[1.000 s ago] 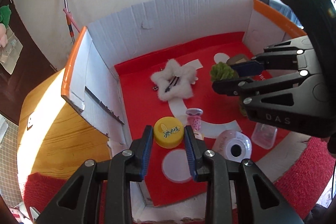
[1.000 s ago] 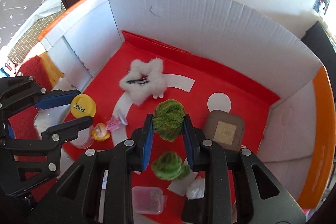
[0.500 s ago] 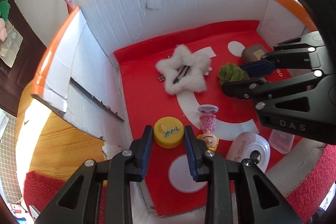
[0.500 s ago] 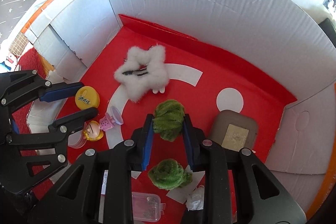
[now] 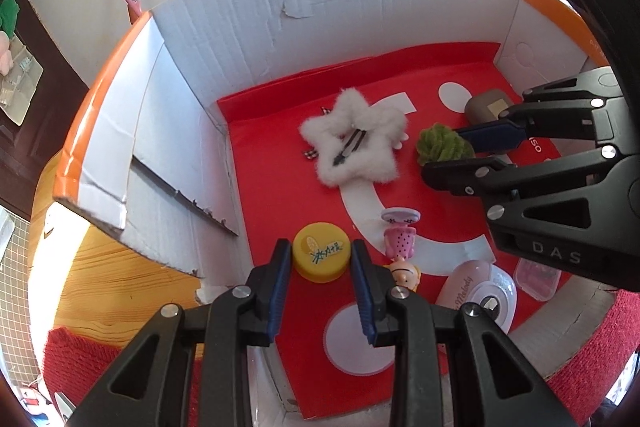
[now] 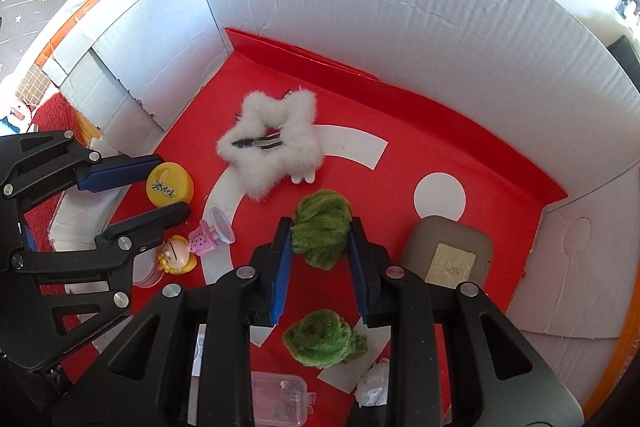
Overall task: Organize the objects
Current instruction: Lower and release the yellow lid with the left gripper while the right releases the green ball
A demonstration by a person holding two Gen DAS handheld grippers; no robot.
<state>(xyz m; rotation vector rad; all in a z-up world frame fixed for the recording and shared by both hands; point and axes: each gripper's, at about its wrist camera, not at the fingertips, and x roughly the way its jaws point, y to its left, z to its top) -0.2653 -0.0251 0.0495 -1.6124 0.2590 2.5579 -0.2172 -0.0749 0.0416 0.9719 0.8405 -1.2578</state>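
Both grippers reach into a white cardboard box [image 5: 248, 39] with a red floor. My left gripper [image 5: 318, 263] is open, its blue pads on either side of a yellow round lid [image 5: 321, 256]; it also shows in the right wrist view [image 6: 160, 193] around the lid [image 6: 169, 184]. My right gripper [image 6: 320, 247] has its pads against a green fuzzy ball [image 6: 322, 227], which seems lifted off the floor; in the left wrist view it [image 5: 452, 157] holds the same ball [image 5: 440, 145]. A second green ball [image 6: 322, 339] lies below it.
A white fluffy star [image 5: 354, 143] with a hair clip lies mid-box. A pink doll [image 5: 400, 251], a pink tape dispenser [image 5: 476, 291], a clear small case [image 6: 280, 403] and a brown square box [image 6: 448, 259] lie around. White box walls [image 6: 380, 11] enclose the space.
Both grippers have moved forward and lower into the box. The left one has come around the yellow lid. The right one keeps the green ball between its pads.
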